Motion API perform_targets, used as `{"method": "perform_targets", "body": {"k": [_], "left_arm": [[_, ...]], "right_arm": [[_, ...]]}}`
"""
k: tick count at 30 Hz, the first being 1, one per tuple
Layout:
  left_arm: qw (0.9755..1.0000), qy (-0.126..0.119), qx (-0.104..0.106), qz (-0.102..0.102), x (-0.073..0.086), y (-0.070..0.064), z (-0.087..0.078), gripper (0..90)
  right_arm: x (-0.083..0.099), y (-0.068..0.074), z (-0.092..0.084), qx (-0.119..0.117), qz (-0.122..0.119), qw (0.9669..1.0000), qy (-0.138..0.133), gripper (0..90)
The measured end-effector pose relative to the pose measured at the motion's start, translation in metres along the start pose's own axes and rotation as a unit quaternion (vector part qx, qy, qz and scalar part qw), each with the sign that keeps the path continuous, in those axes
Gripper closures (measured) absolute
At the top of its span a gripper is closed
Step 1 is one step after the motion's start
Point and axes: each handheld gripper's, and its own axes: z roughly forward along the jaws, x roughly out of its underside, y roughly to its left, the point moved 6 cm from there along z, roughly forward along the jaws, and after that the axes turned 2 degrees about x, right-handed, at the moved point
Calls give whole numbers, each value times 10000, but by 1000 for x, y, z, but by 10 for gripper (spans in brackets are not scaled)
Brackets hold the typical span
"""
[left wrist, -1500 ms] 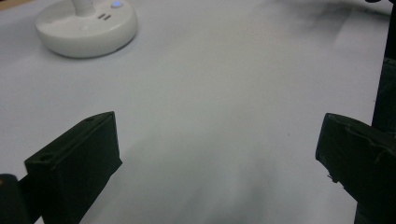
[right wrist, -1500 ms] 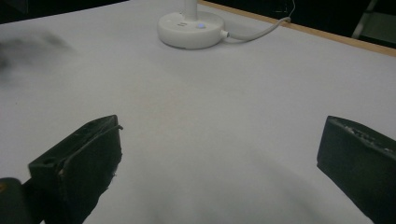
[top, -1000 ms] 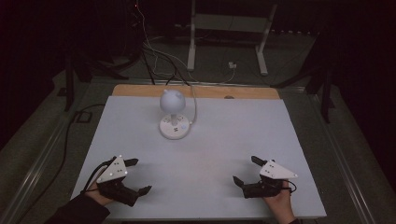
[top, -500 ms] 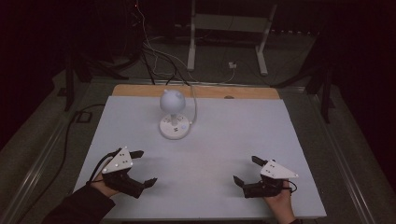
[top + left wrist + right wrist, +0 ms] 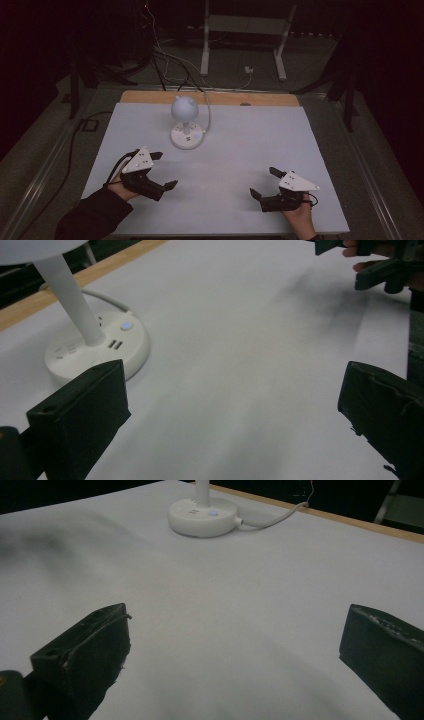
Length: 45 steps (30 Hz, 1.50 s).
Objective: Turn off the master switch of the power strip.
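High view: left gripper (image 5: 163, 170) has moved nearer the lamp (image 5: 186, 121); both grippers' fingers stay apart.

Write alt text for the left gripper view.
Two open black jaws frame a white table, holding nothing. A white lamp with a round base stands at upper left, beyond the left jaw; the other gripper shows at the top right corner.

No readable text.
Lamp base (image 5: 95, 347) has tiny markings by its sockets & buttons, too blurred to read.
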Motion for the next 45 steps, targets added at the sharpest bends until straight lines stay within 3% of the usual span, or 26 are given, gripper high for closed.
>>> {"method": "perform_targets", "body": {"k": [9,15,28,45], "left_arm": [[10000,-50,-68,-42,-16,5,18,4],[9996,-106,-232,-143,-28,12,32,4],[9947,-278,-818,-566,-40,29,58,11],[9913,-203,-1146,-616,-48,34,99,14]], "right_arm": [[0,0,0,-15,25,10000,3,0],[0,0,1,-30,43,10000,8,0],[1,0,1,-57,53,10000,8,0],[1,0,1,-104,77,9999,10,0]]}}
